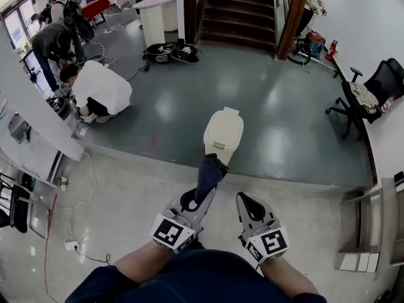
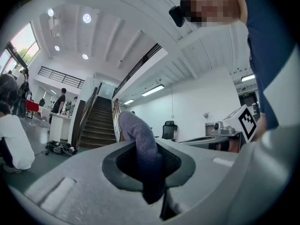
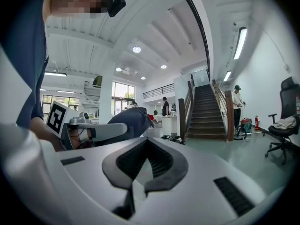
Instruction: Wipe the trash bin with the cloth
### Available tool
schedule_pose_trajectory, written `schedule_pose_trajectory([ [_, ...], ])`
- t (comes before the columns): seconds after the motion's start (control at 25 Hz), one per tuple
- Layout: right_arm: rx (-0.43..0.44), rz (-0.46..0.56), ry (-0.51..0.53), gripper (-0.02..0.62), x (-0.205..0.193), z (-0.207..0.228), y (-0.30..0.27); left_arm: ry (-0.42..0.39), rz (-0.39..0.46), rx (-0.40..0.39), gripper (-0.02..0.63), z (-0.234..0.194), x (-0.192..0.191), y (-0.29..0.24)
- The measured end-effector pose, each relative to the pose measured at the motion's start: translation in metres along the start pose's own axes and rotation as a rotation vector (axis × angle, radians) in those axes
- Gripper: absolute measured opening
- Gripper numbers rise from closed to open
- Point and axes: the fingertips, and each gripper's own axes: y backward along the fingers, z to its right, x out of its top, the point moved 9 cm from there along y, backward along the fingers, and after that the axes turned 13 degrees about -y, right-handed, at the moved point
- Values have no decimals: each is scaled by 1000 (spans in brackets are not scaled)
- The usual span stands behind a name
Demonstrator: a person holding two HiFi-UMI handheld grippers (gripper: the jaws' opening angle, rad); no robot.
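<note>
Left gripper clamped on the cloth; right gripper with jaws together, nothing between them.

Head view: the trash bin stands upright on the grey-green floor at frame centre, directly above the left gripper's tip. The bin is cream-white with rounded corners, its lid is down, and a small tab sits at the lid's upper edge. The cloth's free end rises from the jaws toward the bin's lower edge and overlaps it in frame; cannot tell if they touch. The cloth is dark blue-grey, bunched into a thick roll. In the left gripper view the cloth stands pinched between the pads, knit-textured, with its top bent to the left. The right gripper sits lower right of centre, beside the left one, apart from both cloth and bin.
</note>
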Motion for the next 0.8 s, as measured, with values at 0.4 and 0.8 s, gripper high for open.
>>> schedule_pose_trajectory([
  [0.4,-23,-8,-36,5,16,61,-70,4,-26,-24,52,-59,-20,-74],
  [0.8,77,-16,-38,5,41,162,-86,28,-103,64,52,-44,-28,-156],
])
